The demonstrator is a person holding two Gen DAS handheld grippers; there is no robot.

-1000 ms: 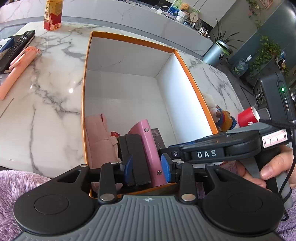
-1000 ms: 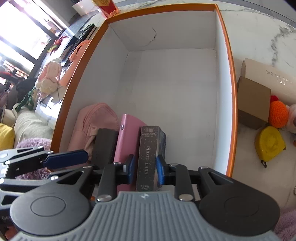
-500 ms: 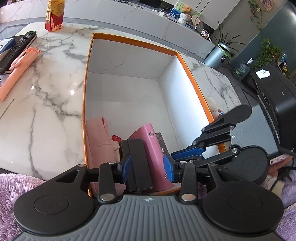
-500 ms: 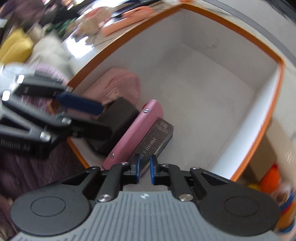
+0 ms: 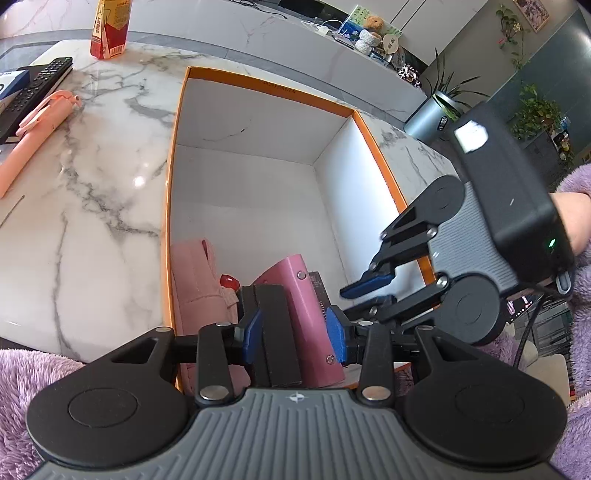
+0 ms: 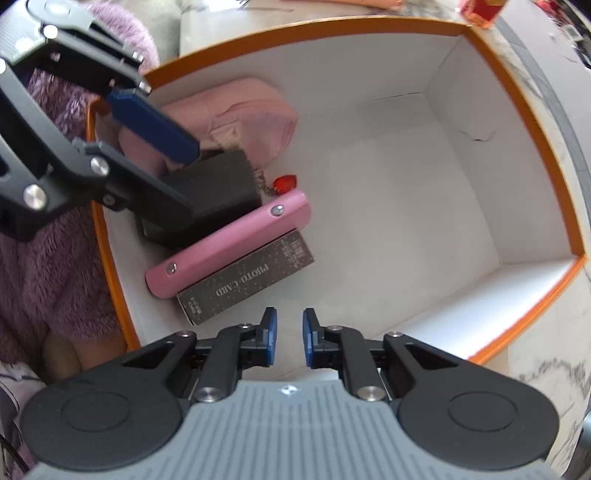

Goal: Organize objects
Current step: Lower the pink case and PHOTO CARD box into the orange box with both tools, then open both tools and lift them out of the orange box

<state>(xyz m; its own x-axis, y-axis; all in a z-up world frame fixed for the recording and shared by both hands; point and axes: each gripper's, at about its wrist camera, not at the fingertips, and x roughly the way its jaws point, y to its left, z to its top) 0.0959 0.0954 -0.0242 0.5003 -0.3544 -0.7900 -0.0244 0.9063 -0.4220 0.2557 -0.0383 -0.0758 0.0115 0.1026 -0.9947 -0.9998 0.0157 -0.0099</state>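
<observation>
An orange-rimmed white box (image 5: 177, 155) (image 6: 524, 122) holds a pink pouch (image 5: 195, 273) (image 6: 240, 107), a black block (image 5: 277, 325) (image 6: 221, 177), a pink case (image 5: 310, 306) (image 6: 229, 243) and a dark "PHOTO CARD" box (image 6: 247, 277) standing side by side at its near end. My left gripper (image 5: 293, 332) is open, its fingers straddling the black block and pink case. It also shows in the right wrist view (image 6: 122, 147). My right gripper (image 6: 288, 341) is slightly open and empty, just clear of the photo card box. It also shows in the left wrist view (image 5: 365, 291).
The box sits on a marble counter (image 5: 85, 192). On its left lie a pink stick-shaped item (image 5: 37, 129), a remote (image 5: 33, 92) and a red carton (image 5: 110, 26). Purple fleece (image 6: 66, 258) is at the near edge.
My right gripper let go of the photo card box, drew back and swung round to view the box from the side. My left gripper stayed about the black block and pink case.
</observation>
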